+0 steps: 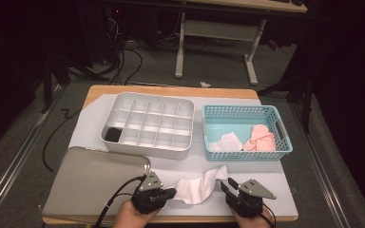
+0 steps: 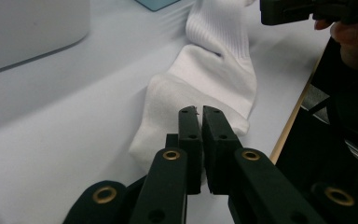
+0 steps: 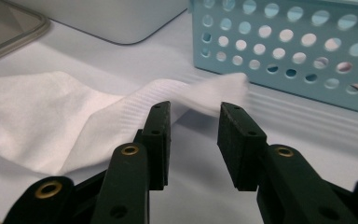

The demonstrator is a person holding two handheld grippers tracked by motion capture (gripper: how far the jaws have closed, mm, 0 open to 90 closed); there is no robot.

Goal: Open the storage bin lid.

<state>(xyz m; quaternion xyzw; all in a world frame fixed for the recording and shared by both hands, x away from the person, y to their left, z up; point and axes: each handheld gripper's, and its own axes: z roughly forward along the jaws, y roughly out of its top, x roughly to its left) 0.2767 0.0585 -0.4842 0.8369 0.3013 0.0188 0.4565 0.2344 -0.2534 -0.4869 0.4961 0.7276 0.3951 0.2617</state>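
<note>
A lab — dark curtained walls, loose floor cables [image 1: 123,59], and a height-adjustable desk frame [image 1: 217,35].

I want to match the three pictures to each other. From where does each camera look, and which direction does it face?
High view: sits above the person's side, looks forward and down on the table; both hands, the left gripper and the right gripper enter at the bottom.
Left gripper view: rides on the left gripper, looks along its shut jaws at the sock; the other hand shows top right.
Right gripper view: rides on the right gripper, looks between its open jaws toward the basket.
Shared: the sock shows in both gripper views.
</note>
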